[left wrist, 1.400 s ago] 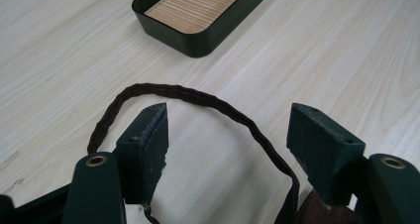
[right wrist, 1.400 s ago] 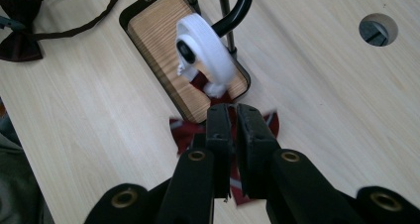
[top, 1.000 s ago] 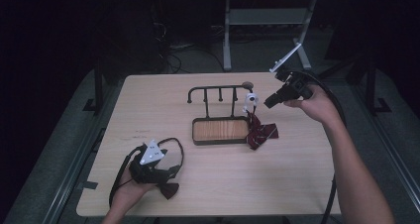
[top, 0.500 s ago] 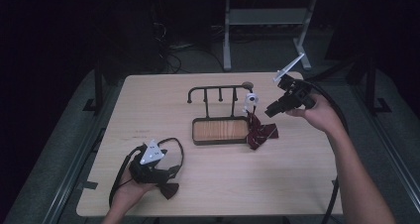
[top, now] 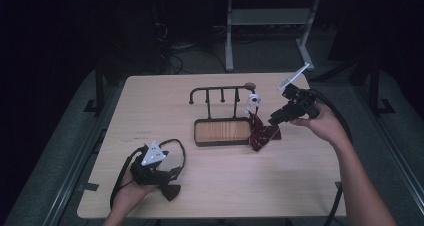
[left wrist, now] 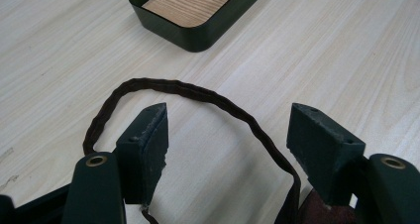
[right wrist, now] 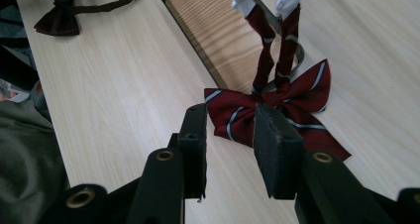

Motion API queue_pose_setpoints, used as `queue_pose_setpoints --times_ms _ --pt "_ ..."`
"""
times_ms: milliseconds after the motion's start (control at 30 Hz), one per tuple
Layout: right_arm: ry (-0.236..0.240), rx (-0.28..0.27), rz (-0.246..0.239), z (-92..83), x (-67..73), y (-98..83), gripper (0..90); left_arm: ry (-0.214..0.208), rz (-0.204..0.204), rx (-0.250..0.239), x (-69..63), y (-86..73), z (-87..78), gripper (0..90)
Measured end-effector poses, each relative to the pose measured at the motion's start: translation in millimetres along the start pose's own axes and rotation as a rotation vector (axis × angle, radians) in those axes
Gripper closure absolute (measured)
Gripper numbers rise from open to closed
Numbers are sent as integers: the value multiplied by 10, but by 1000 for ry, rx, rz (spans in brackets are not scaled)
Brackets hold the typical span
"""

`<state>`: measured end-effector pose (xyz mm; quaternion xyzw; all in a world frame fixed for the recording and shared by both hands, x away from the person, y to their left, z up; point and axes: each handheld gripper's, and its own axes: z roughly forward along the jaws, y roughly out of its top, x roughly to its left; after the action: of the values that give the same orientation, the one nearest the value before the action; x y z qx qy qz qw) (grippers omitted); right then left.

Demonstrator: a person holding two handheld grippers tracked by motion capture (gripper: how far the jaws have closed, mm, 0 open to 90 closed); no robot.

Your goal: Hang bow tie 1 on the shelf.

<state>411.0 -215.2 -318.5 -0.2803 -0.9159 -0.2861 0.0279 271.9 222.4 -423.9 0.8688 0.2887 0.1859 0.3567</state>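
Near edge of the table (top: 300,186), person's left side: the left gripper (top: 159,178) rests low on the tabletop in the left hand (top: 131,188). Its fingers (left wrist: 148,140) stand wide apart with nothing pressed between them. A dark brown bow tie (top: 171,192) lies on the wood just beside this gripper, and its thin strap (left wrist: 198,92) loops out across the table, curving through the open gap between the jaws. From the left gripper view I can't tell whether the strap touches the pads; it looks to lie flat on the table under them.

Middle of the table: a shallow dark tray (top: 197,138) with a wood-grain floor. A black rack (top: 220,89) with short pegs rises from its far side.

Right end of the tray: a red striped bow tie (right wrist: 277,110) lies on the table against the tray's corner. Its two strap ends run up to a white clasp (top: 253,100) hung at the rack's right end.

Right side, a little farther back: the right gripper (top: 276,119) is held in the right hand (top: 320,123), tilted down toward the red tie. Its jaws have just been opening; they now stand partly apart, empty, just short of the tie's left wing.
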Motion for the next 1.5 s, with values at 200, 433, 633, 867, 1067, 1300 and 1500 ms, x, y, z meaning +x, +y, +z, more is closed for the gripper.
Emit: queue_pose_setpoints --times_ms 200,433,633,867,1067,1300,1500 --pt "14 -7 3 55 19 -97 638 1 0 8 6 -3 -1 329" --pt "23 -18 10 128 16 -228 615 2 -5 7 4 -4 7 330" --pt "32 -26 28 171 9 -336 593 5 -2 8 5 -6 13 329" --pt "29 -33 30 217 37 -431 564 6 -3 9 10 -7 9 329" --pt "35 -37 31 271 56 -527 558 6 -5 9 6 -8 16 329" --pt "35 -37 37 321 65 -606 546 5 -11 11 5 -10 21 329" --pt "28 -42 39 355 91 -676 512 4 -9 15 14 -14 20 329"
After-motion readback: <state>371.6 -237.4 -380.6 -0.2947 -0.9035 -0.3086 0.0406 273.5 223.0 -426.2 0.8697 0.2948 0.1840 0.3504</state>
